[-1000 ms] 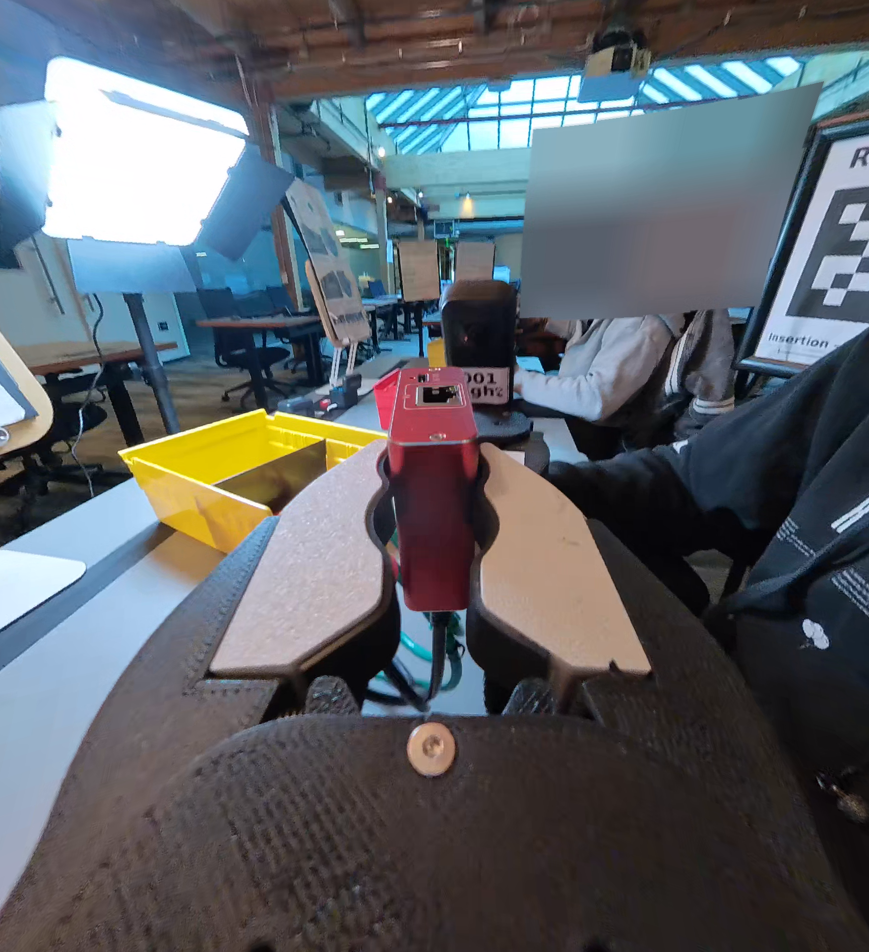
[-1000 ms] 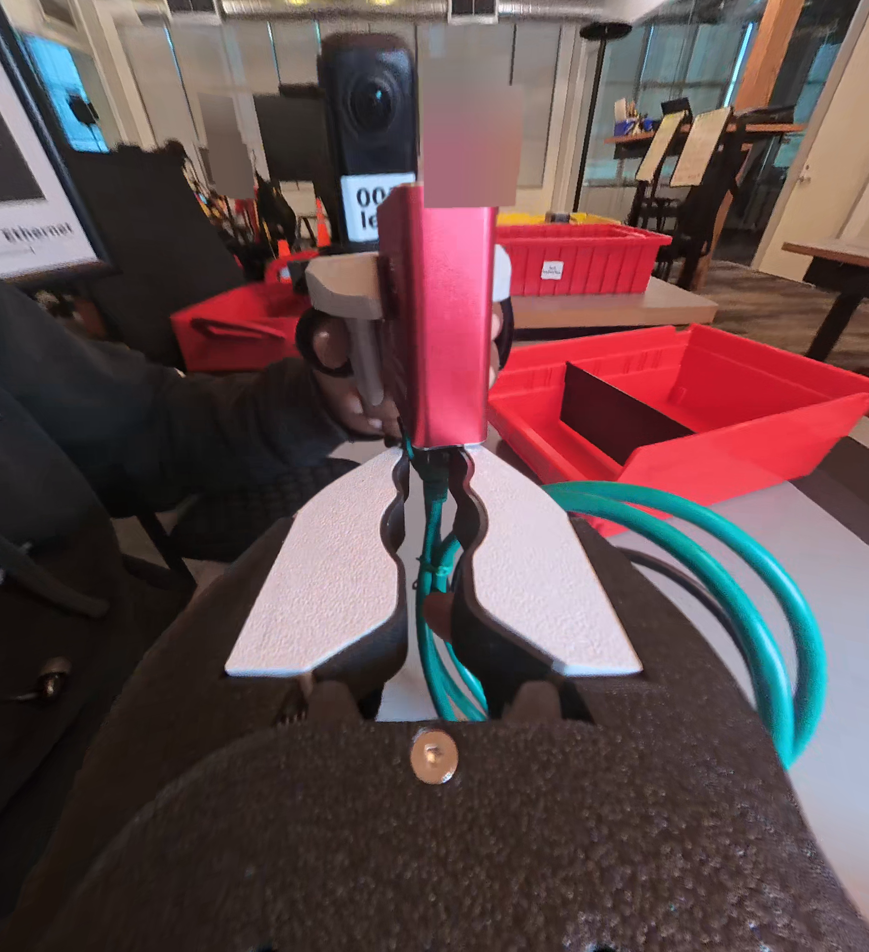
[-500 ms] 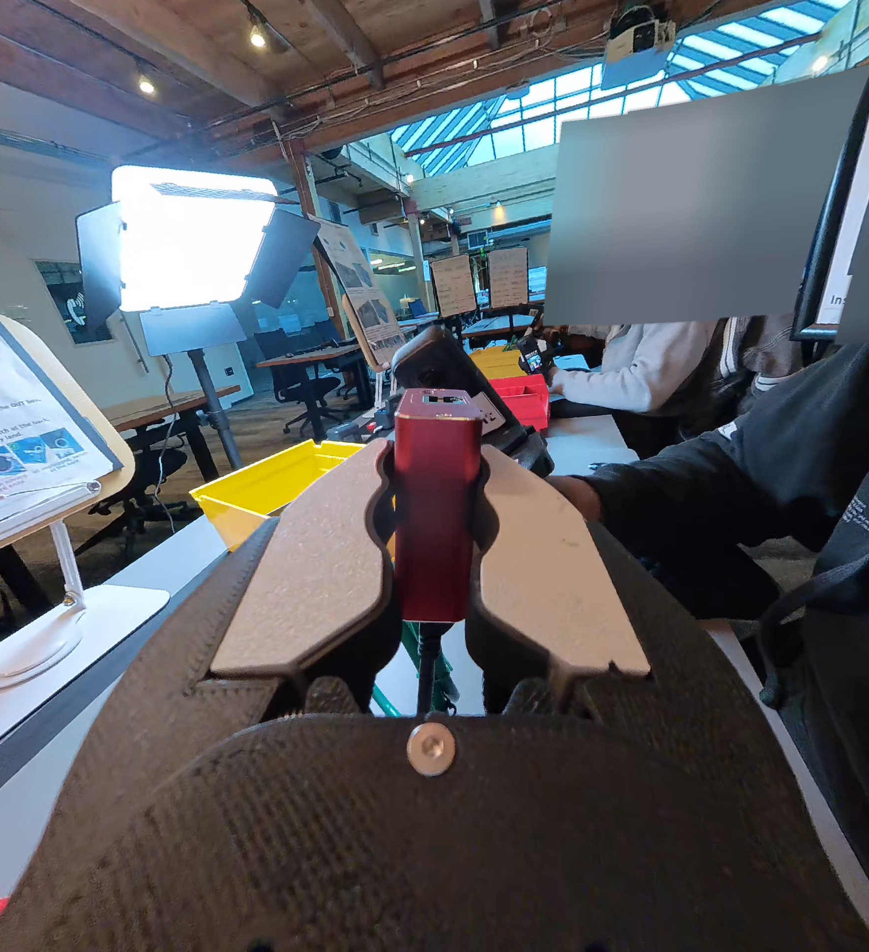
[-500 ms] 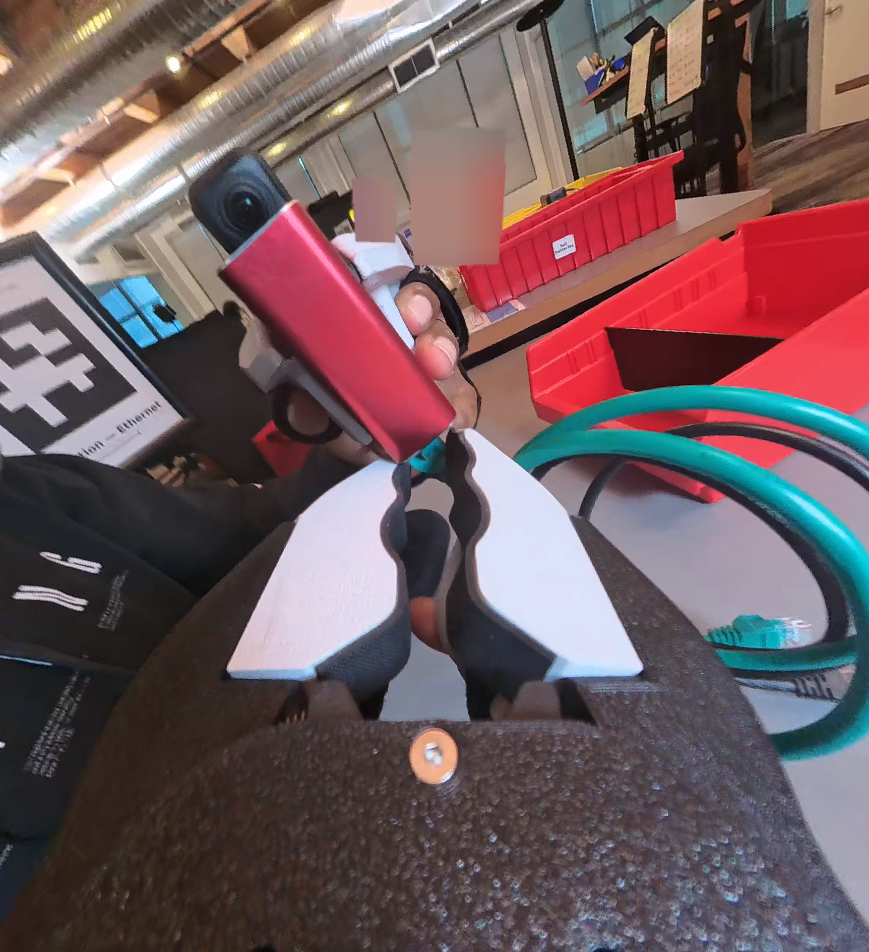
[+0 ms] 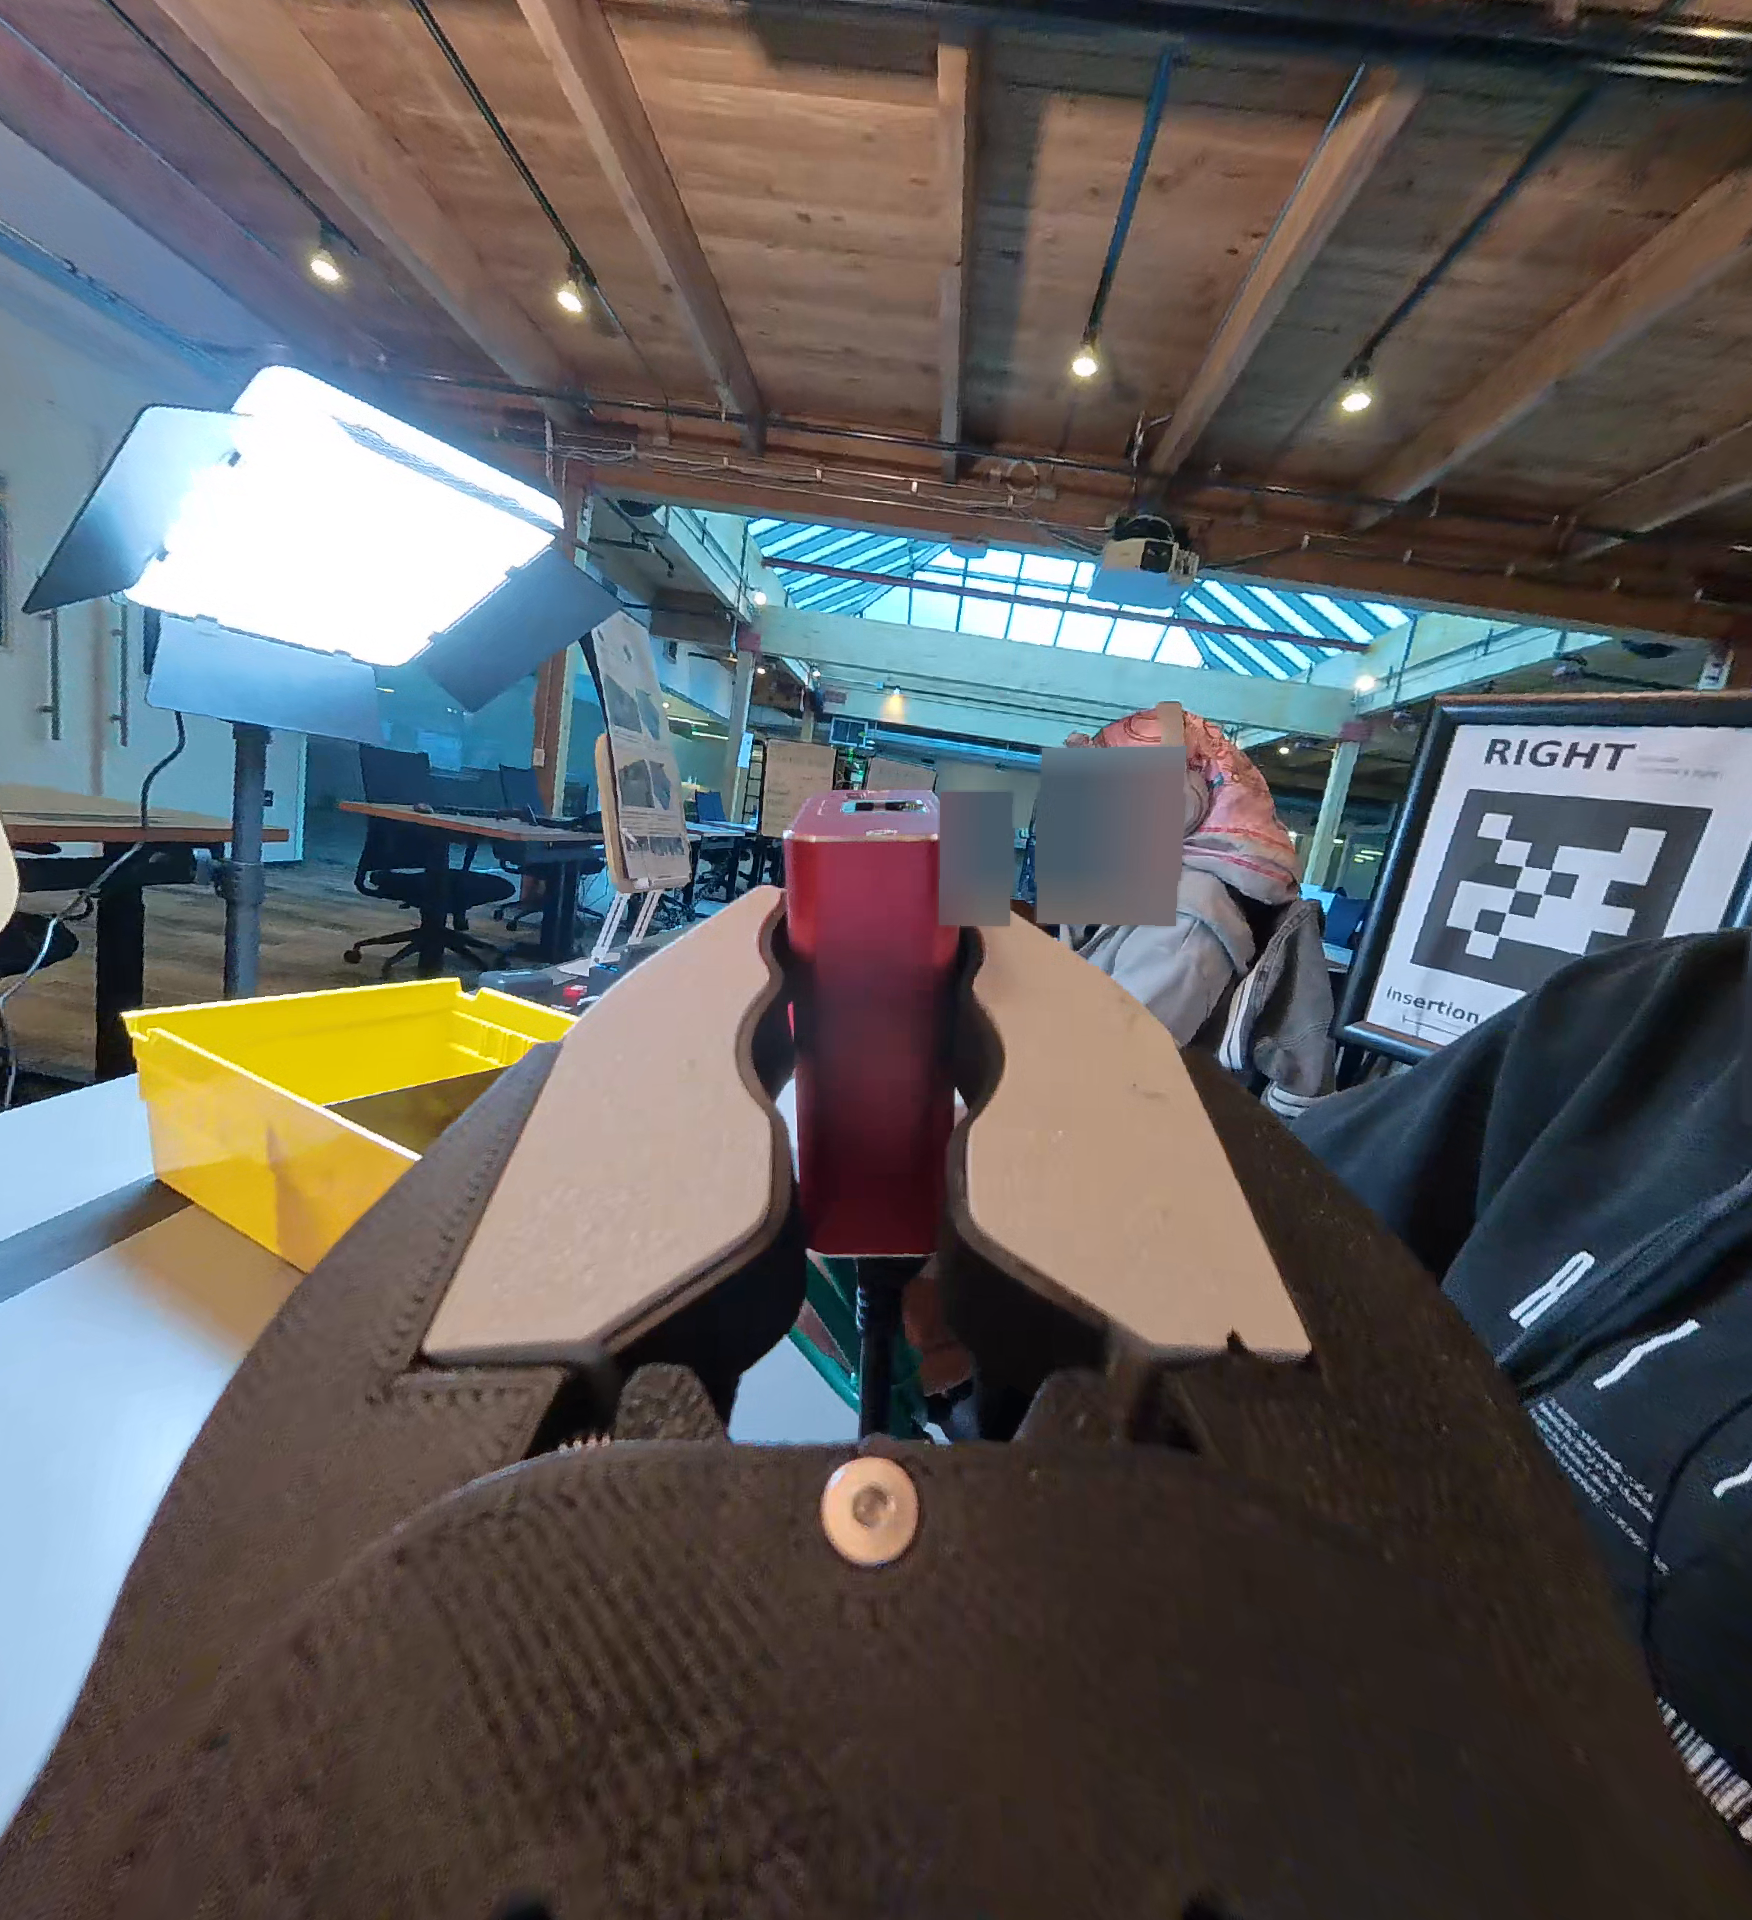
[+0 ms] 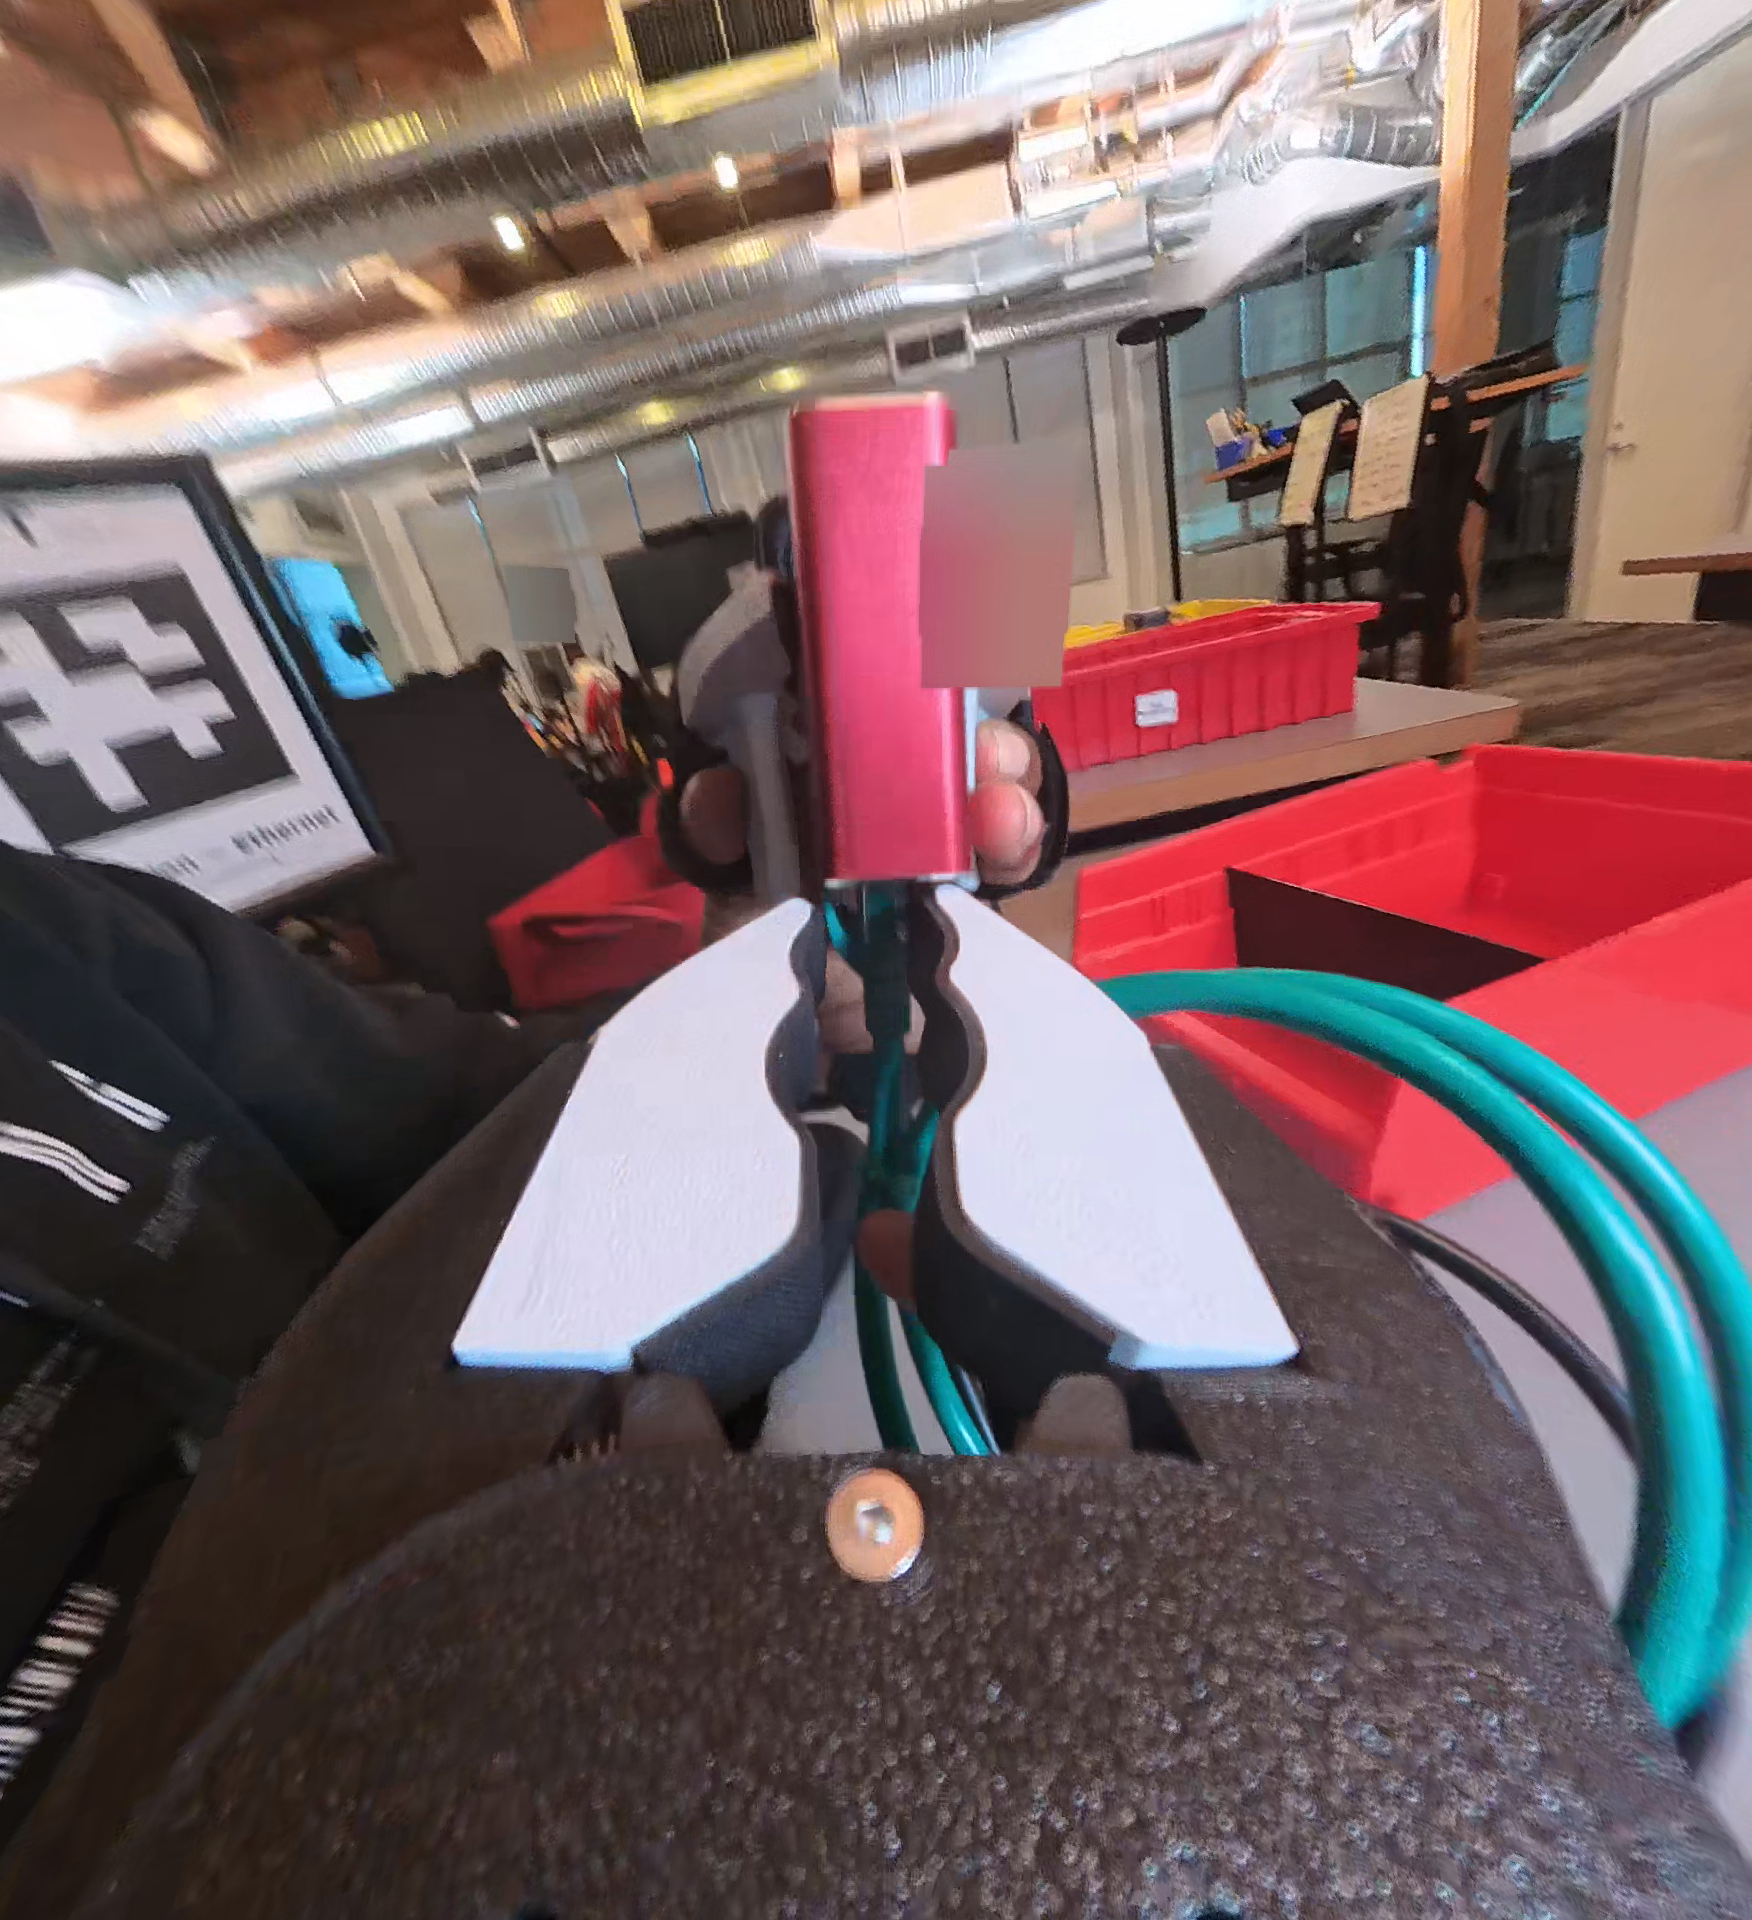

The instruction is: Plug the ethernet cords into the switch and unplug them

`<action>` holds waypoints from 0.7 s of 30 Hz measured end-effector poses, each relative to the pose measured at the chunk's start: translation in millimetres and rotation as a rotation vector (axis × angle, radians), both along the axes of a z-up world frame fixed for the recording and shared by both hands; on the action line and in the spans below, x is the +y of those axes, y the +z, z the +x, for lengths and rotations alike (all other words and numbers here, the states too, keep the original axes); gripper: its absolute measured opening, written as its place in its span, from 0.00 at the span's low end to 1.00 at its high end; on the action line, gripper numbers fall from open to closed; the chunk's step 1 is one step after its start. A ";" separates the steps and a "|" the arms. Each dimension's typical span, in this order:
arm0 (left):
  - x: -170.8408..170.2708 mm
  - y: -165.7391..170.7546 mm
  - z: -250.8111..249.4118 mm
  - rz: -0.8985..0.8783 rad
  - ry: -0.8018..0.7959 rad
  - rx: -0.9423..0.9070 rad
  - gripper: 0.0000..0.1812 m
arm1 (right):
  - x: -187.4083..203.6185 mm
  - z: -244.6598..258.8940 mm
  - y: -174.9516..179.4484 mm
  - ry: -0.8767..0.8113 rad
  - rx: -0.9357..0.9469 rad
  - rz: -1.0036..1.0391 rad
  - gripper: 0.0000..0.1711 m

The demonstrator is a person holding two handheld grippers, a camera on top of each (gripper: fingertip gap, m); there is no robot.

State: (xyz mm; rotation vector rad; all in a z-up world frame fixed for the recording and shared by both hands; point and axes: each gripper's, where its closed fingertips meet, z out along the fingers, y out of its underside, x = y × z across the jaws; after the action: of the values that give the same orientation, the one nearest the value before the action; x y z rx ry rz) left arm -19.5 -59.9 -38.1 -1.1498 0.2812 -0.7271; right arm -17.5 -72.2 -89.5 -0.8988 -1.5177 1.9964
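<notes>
Your left claw (image 5: pixel 872 1049) is clamped on the one red switch (image 5: pixel 870 1039), held upright above the tabletop (image 5: pixel 41 1455). Your right claw (image 6: pixel 877 997) is pinched narrow on a green cord (image 6: pixel 1578 1195) just under the switch; I can't tell whether its plug is seated. Judging by this, you're mid-insertion: next, push straight up. I count two green loops, one black cord (image 6: pixel 1537 1309).

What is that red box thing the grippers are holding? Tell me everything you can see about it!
The red switch is a small, long box that looks like smooth red metal with rounded edges. It is held up in the air, clamped on both sides by the left gripper. Its far end shows a silvery face with a port. A black cord hangs from its near end, and green ethernet cords meet that same end at the right gripper.
</notes>
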 end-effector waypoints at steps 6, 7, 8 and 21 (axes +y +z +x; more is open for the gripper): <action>3.0 0.0 -2.1 0.014 0.043 -0.022 0.15 | 3.6 -0.6 2.1 -0.011 -0.008 -0.025 0.09; 4.2 -1.2 -1.4 0.008 0.062 0.016 0.15 | 5.0 -0.6 1.7 -0.024 -0.004 -0.014 0.08; 6.5 -4.1 -0.4 -0.011 0.085 0.069 0.17 | 6.6 -1.3 0.8 -0.044 -0.006 0.000 0.08; 8.1 -8.2 -2.8 0.039 0.226 0.202 0.15 | 21.5 -11.4 1.2 -0.166 -0.047 -0.007 0.07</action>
State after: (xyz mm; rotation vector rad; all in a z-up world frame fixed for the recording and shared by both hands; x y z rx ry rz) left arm -22.3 -51.8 -46.3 -1.1968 0.3271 -0.4062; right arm -28.9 -50.7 -88.2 -1.0456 -1.4130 1.8752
